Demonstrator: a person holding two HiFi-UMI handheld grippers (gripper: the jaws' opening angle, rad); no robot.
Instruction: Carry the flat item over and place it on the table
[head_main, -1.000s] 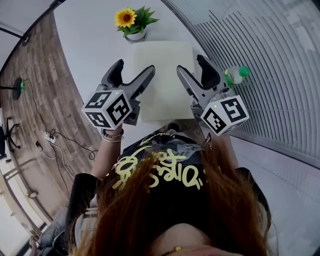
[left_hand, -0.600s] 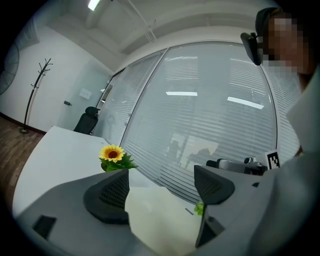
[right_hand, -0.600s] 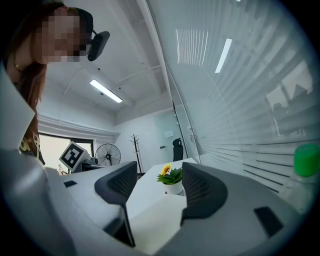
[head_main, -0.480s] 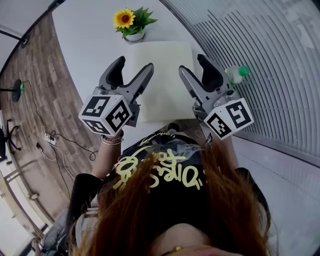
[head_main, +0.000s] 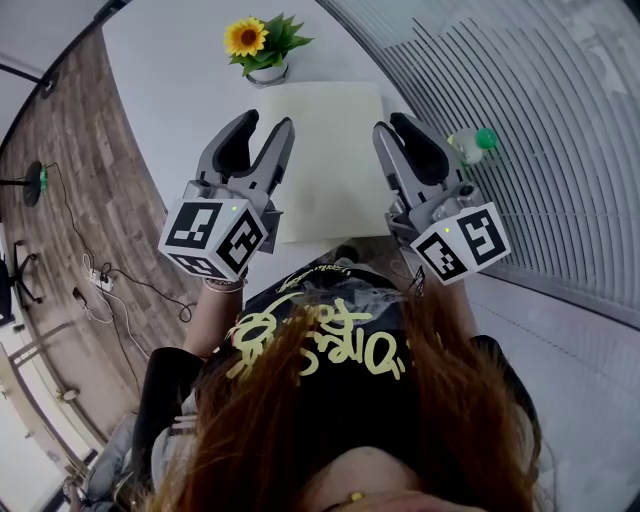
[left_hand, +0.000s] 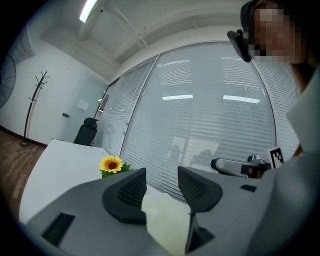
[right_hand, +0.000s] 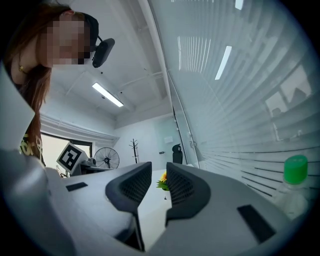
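A flat pale cream board (head_main: 322, 140) lies on the white table (head_main: 180, 90), its near edge below my two grippers. My left gripper (head_main: 266, 124) hovers over the board's left near corner. Its jaws have just been closing and stand partly apart with nothing between them. In the left gripper view the gripper (left_hand: 162, 182) shows the board (left_hand: 165, 222) beyond the gap. My right gripper (head_main: 394, 125) hovers over the board's right near corner. Its jaws have also just been closing to a narrow empty gap (right_hand: 158, 182).
A potted sunflower (head_main: 262, 45) stands at the table's far end, just beyond the board. A clear bottle with a green cap (head_main: 472, 148) stands at the right by the glass wall with blinds (head_main: 540, 120). Wood floor with cables (head_main: 90, 260) lies to the left.
Both grippers' jaws have narrowed from wide open to partly closed. Both grippers have lifted a little over the board's near edge. The board has not moved.
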